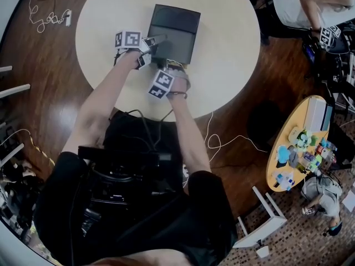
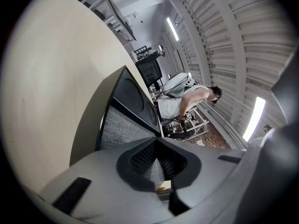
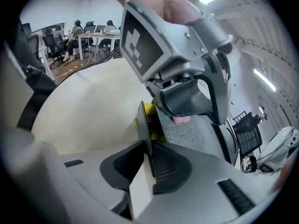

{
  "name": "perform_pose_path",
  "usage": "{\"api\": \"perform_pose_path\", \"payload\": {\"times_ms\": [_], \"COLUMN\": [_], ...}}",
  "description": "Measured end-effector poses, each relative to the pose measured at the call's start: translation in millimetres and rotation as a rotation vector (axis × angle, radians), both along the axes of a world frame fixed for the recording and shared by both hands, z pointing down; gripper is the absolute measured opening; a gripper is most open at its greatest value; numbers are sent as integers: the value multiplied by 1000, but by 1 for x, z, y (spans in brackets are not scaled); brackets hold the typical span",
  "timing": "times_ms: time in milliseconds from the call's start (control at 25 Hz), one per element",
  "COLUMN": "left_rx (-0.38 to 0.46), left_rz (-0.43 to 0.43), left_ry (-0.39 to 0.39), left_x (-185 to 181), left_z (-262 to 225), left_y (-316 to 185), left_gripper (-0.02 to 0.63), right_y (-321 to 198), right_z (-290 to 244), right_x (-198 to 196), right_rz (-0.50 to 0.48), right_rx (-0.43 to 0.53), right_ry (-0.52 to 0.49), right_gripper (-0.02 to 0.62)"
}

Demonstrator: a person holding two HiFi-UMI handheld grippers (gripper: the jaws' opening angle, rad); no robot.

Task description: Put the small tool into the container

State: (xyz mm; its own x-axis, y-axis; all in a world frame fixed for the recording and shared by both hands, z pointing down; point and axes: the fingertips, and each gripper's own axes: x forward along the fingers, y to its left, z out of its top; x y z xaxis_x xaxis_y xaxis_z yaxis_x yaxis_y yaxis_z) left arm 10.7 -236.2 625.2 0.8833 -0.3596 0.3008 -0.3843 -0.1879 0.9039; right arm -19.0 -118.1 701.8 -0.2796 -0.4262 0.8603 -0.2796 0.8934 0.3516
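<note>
1. Yellow small tool (image 3: 156, 125) at the near left corner of the container (image 1: 178, 24), tight against the thin dark near wall (image 3: 144, 125). Shows mostly on the side of the grey lining (image 3: 191, 132), with a thin sliver also on the outer side. Not possible to tell whether it lies fully down on the lining.
2. Container open on the round table (image 1: 227, 71), with the lid (image 2: 135, 94) at the far side.
3. At the near wall, the right gripper (image 3: 148, 160): points steeply down and pinches this wall, one pad on each face. Also a pale wedge (image 3: 140, 190) between the pads, closer to the camera; not clear what it is.
4. Over the left side of the container, the left gripper (image 2: 158, 160): tips low above the lining, just beside the tool. Jaws a little apart, nothing between the pads; only lining and a bit of yellow visible through the slit. In the right gripper view a pink spot (image 3: 180, 119) under one pad, not identifiable.
5. Step in hand, as a judgement: seems the end of the placing, with the tool free of both grippers and the container held steady.
6. Next move probably asks to check first that the tool is fully inside. Then to lift the left gripper straight up without brushing the tool. Only afterwards to loosen the right one from the wall, gently, without dragging the container.
</note>
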Motion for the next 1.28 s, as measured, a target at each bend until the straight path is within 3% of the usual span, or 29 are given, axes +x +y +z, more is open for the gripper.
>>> {"api": "perform_pose_path", "payload": {"times_ms": [280, 480, 720, 840, 960, 1120, 1280], "left_rx": [7, 14, 80, 171, 215, 230, 208], "left_rz": [-8, -18, -98, -164, -224, -269, -355], "left_ry": [-5, 0, 24, 152, 296, 335, 372], "left_x": [-6, -8, -19, -25, -32, -57, -107], "left_z": [0, -1, -9, -29, -57, -75, -81], "left_y": [-2, -4, -11, -4, 32, 90, 151], "left_gripper": [2, 2, -2, 0, -2, -2, -2], "right_y": [-3, -1, 6, 16, 32, 45, 68], "right_z": [-6, -28, -53, -63, -69, -78, -94], "right_x": [-1, 17, 49, 61, 70, 73, 84], "right_rz": [-18, 81, 253, 318, 372, 443, 537], "right_rx": [94, 98, 17, -41, -106, -190, -219], "right_ry": [80, 13, -191, -318, -470, -654, -797], "right_gripper": [88, 89, 86, 84, 80, 61, 17]}}
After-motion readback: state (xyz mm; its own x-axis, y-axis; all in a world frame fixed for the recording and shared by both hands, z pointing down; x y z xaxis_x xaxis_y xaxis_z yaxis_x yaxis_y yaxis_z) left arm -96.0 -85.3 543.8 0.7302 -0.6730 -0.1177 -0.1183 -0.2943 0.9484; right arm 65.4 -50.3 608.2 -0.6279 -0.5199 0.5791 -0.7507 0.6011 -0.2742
